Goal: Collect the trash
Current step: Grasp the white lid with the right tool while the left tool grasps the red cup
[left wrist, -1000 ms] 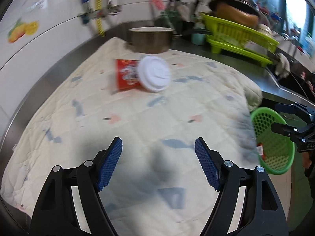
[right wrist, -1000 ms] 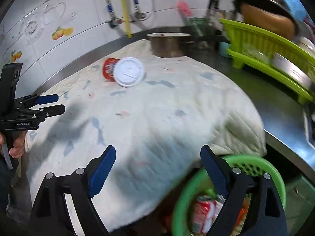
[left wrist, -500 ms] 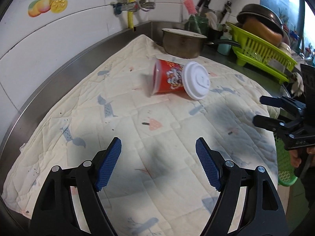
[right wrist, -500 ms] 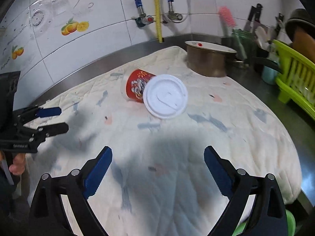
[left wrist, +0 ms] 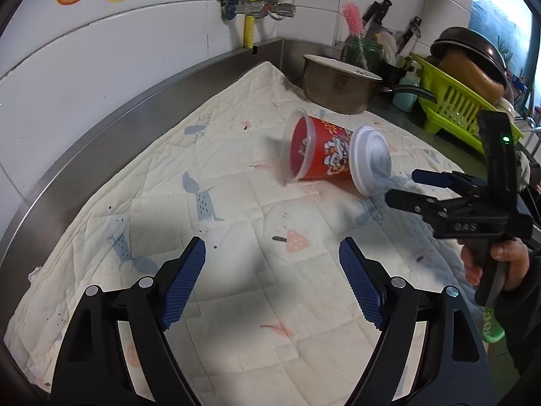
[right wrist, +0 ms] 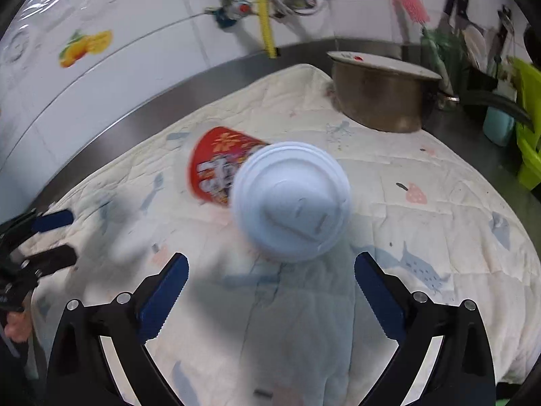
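A red paper cup (left wrist: 318, 155) with a white lid (left wrist: 370, 160) lies on its side on the quilted cloth. In the right wrist view the lid (right wrist: 290, 201) faces me, with the red cup (right wrist: 216, 162) behind it. My left gripper (left wrist: 272, 274) is open and empty, well short of the cup. My right gripper (right wrist: 270, 287) is open and empty, close in front of the lid. The right gripper also shows in the left wrist view (left wrist: 402, 187), just right of the lid.
A metal pot (left wrist: 338, 88) stands behind the cup. A green dish rack (left wrist: 463, 105) with pans is at the back right. A steel counter rim (left wrist: 101, 128) and tiled wall run along the left. A bit of green basket (left wrist: 490, 328) shows below the right hand.
Both grippers have moved closer to the cup. The right gripper swung away from the green basket and now faces the lid at short range. Both stayed open.
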{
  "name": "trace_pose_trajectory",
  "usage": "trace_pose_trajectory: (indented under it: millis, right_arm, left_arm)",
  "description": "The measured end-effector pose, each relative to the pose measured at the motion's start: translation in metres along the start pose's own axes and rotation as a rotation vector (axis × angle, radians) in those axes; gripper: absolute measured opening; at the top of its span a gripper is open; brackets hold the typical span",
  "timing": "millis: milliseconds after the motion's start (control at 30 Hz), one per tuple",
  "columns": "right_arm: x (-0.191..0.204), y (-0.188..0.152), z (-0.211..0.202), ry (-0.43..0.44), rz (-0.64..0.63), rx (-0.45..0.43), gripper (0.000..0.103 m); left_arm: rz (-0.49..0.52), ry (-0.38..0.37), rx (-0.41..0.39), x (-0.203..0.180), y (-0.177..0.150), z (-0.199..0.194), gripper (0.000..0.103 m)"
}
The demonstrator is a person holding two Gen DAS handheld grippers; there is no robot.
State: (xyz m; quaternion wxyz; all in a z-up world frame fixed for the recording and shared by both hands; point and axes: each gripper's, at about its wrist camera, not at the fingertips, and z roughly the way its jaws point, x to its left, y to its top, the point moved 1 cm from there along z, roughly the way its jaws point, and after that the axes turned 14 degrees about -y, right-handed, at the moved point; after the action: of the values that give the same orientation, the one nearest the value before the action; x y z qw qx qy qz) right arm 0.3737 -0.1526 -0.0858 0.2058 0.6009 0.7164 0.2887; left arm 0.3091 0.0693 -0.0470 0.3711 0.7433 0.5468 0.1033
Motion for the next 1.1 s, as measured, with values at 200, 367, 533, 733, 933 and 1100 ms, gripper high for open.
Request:
trace_pose_trajectory:
  millis: [200,367,533,733,933,1100]
  right_arm:
    - [-0.003,0.009,0.018,0.037,0.019,0.021,0.096]
    - [0.002,0.014,0.028,0.024,-0.01,0.018,0.096]
    - [0.003,0.019,0.032,0.038,0.01,0.012,0.096]
    - [0.006,0.023,0.035,-0.008,-0.006,-0.008,0.095]
    - [0.002,0.027,0.032,-0.001,0.003,-0.031,0.089]
    - [-0.001,0.027,0.033,0.007,0.006,-0.028,0.086]
  left_arm:
    - [-0.022,-0.014,-0.005,0.008,0.009,0.01,0.083]
    - [-0.028,-0.03,-0.018,0.008,0.018,0.016,0.083]
    - [-0.039,-0.037,-0.041,0.006,0.031,0.022,0.083]
    - [-0.031,-0.075,-0.069,0.001,0.054,0.035,0.083]
    - [-0.063,-0.139,-0.043,0.0,0.072,0.068,0.082]
    - [-0.088,-0.168,-0.04,-0.001,0.079,0.086,0.078]
